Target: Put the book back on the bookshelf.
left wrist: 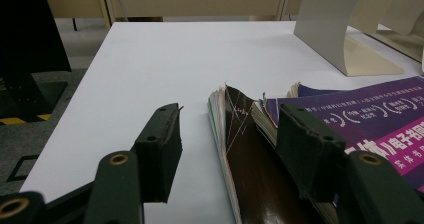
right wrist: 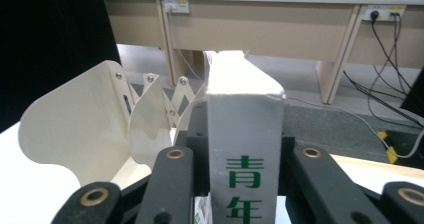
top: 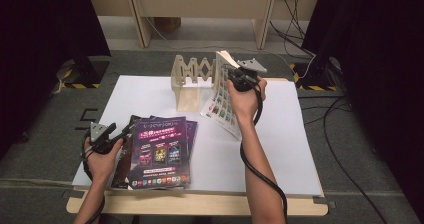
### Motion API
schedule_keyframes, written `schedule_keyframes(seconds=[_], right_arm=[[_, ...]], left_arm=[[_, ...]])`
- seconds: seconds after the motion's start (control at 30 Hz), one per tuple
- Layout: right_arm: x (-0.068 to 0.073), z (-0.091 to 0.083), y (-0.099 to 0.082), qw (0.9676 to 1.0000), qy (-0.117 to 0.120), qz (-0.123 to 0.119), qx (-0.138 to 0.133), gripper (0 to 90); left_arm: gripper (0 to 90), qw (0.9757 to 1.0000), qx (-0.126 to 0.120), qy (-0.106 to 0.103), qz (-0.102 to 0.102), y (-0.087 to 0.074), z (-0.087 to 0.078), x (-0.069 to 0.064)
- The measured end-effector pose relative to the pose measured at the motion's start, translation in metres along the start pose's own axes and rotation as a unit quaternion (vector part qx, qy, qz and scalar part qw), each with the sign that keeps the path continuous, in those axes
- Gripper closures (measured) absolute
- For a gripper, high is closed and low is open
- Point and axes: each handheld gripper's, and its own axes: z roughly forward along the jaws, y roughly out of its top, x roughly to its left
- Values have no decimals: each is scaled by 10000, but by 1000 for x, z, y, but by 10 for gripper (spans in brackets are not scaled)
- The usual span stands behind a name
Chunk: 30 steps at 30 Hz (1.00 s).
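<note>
A stack of magazines (top: 160, 151) with a purple cover on top lies at the front left of the white tabletop (top: 280, 149). My left gripper (top: 123, 133) rests at the stack's left edge. In the left gripper view it (left wrist: 232, 149) stands open, its jaws either side of a dark magazine's corner (left wrist: 255, 159), beside the purple cover (left wrist: 360, 114). My right gripper (top: 229, 75) holds a magazine (top: 220, 104) upright in the air beside a cream folding book rack (top: 192, 74). Up close, the right gripper (right wrist: 245, 149) is shut on the white spine (right wrist: 243, 109) with green characters, the rack (right wrist: 80, 129) to its left.
The rack's curved end plate (left wrist: 330, 29) stands at the table's far middle. A wooden desk (top: 200, 4) stands behind the table. Cables (top: 350, 134) run over the grey floor at the right. Black curtains (top: 380, 44) flank both sides.
</note>
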Motion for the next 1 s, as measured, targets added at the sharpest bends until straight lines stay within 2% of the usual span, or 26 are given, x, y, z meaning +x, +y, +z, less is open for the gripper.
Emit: schedule_keyframes(seconds=[0.2, 0.3, 0.4, 0.43, 0.6, 0.7, 0.83, 0.87, 1.0], right_arm=[[-1, -1, -2, 9999, -25, 58, -114, 744], [-3, -5, -3, 9996, 55, 106, -248, 746], [-2, -14, -3, 9985, 155, 86, -510, 747], [-2, -14, -3, 9985, 155, 86, -510, 747], [0, -22, 0, 9962, 204, 125, -835, 748], [2, -24, 4, 9942, 208, 235, -1026, 748], [3, -21, 9, 9920, 84, 227, -1242, 748], [2, -19, 10, 9913, 76, 285, -1285, 747], [2, -14, 9, 9902, 48, 349, -1355, 748]], left_arm=[[427, 10000, -4, -9, -15, 0, 0, 0], [426, 10000, 0, -12, -31, 0, 0, 0], [427, 10000, 7, -6, -20, 0, 0, 0], [427, 10000, 7, -8, -14, 0, 0, 0], [427, 10000, -4, -16, -31, 0, 0, 0], [427, 10000, 8, -19, -33, 0, 0, 1], [427, 10000, 2, -26, -33, 0, 0, 1], [427, 10000, 3, -26, -33, 0, 0, 1], [427, 10000, 3, -29, -49, 0, 0, 1]])
